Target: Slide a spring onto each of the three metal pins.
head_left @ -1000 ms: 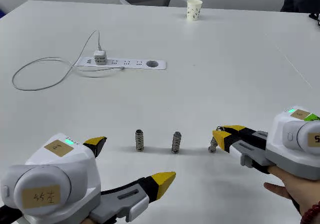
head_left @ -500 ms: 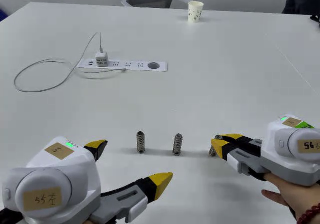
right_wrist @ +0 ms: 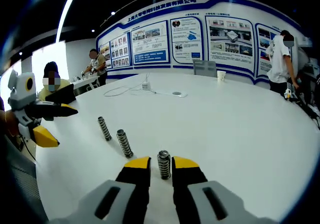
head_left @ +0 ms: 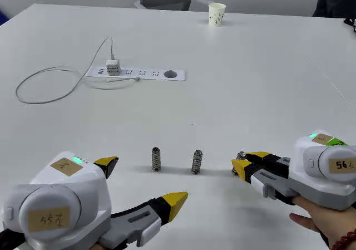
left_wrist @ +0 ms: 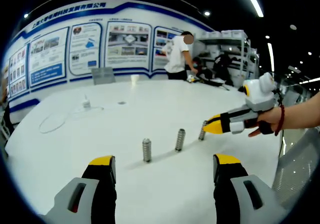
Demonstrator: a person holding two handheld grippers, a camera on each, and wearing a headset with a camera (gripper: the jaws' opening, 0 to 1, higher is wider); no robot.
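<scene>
Three springs are seen standing in a row on the white table [head_left: 250, 83], well apart from one another: the first spring [head_left: 156, 158], the middle spring [head_left: 197, 161] and the third spring [head_left: 240, 157]; the pins inside them are hidden by the coils. The first two are set upright, while in the left gripper view the third spring [left_wrist: 202, 130] is shown leaning a little beside the upright first spring [left_wrist: 146, 150] and middle spring [left_wrist: 180, 139]. The right gripper [head_left: 243, 162] is held low at the third spring, and in its own view its yellow-tipped jaws are drawn narrow with the third spring [right_wrist: 163, 164] bracketed between them; whether the spring is actually pressed cannot be told. Beyond it the middle spring [right_wrist: 124, 143] and the first spring [right_wrist: 104, 128] are lined up toward the left gripper [right_wrist: 62, 126]. The left gripper [head_left: 142, 180] is held near the table edge, just short of the first spring, with its jaws spread wide and nothing between them. Farther back on the table a power strip [head_left: 136, 71] is laid with a white charger [head_left: 112, 66] plugged in and a looped cable [head_left: 44, 86] trailing from it, and a paper cup [head_left: 217, 14] is placed near the far edge.
</scene>
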